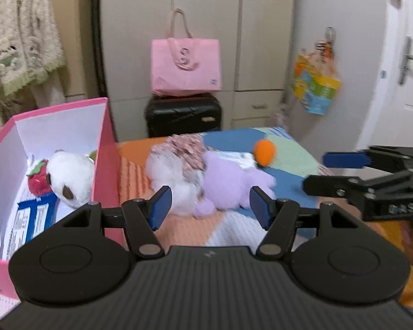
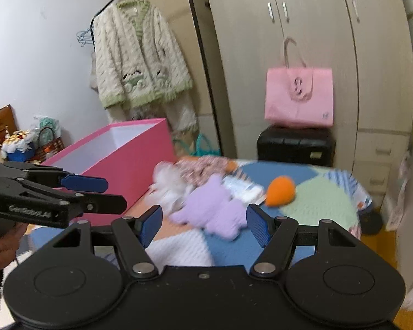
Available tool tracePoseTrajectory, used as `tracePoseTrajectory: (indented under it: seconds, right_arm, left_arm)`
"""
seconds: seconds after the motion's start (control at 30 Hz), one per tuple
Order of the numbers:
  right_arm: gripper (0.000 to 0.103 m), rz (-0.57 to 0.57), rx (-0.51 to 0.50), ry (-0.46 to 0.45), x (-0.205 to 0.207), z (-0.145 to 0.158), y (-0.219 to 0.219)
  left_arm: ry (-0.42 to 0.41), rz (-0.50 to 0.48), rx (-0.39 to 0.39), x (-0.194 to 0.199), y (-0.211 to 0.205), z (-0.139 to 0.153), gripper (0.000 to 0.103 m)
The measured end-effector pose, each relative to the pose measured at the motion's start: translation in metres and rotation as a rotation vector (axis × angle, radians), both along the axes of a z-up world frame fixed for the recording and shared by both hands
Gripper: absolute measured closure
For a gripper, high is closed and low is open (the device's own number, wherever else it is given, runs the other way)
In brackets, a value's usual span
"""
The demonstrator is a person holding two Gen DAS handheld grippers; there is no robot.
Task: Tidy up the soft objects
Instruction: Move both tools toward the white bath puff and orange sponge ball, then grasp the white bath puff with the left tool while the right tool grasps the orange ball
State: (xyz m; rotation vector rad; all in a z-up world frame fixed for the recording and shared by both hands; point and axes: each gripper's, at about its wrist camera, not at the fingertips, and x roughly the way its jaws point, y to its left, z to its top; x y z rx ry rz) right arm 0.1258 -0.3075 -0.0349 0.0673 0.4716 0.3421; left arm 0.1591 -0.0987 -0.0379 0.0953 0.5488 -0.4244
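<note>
Two Grippers, Both Empty, Above a Bed of Soft Toys

Two grippers hang over the bed. The left gripper [image 1: 210, 206] has its blue pads [image 1: 159, 207] spread apart, with nothing between them. The right gripper [image 2: 203, 225] is spread apart too, and it holds nothing.

One pink box [image 1: 107, 137] stands on the bed at the left side. Two soft toys lie inside it: one white plush [image 1: 71, 178] and one red strawberry [image 1: 38, 177] touching it. One blue and white packet [image 1: 33, 220] lies in the box too, in front of them.

Three soft things lie on the patchwork blanket [image 1: 289, 154], outside the box. One white fluffy toy [image 1: 173, 176] in a pink flowered dress lies close to the box. One purple plush [image 1: 228, 181] touches it on the right. One orange ball [image 1: 265, 152] sits just behind the purple one. They look blurry.

One pink bag [image 1: 185, 66] sits on one black suitcase [image 1: 183, 117] behind the bed. One fuzzy cream jacket [image 2: 140, 55] hangs on a rack by the wall.
</note>
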Motion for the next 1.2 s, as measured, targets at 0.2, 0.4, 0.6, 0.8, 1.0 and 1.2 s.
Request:
tracePoseTrajectory:
  seconds: [0.2,0.4,0.6,0.8,1.0,1.2]
  right_arm:
    - [0.03,-0.042,0.016,0.024,0.038,-0.013,-0.021]
    - [0.031,-0.096,0.026,0.027,0.073,-0.021,-0.038]
    - [0.037,-0.134,-0.063,0.039,0.105,-0.029,-0.036]
    - [0.037,-0.141,-0.064,0.063,0.131,-0.04,-0.039]
    - [0.046,-0.129,-0.035,0.113,0.14,-0.054,-0.042]
    - [0.055,-0.12,-0.101,0.114,0.138,-0.06,-0.035]
  left_arm:
    - [-0.047,0.111,0.05,0.033,-0.017,-0.019,0.041]
    - [-0.002,0.184,0.047,0.063,-0.021,-0.041,0.041]
    - [0.006,0.231,0.062,0.077,-0.023,-0.054,0.042]
    - [0.034,0.235,0.076,0.085,-0.027,-0.063,0.045]
    - [0.024,0.214,0.086,0.084,-0.028,-0.063,0.062]
    - [0.0,0.219,0.083,0.081,-0.028,-0.062,0.068]
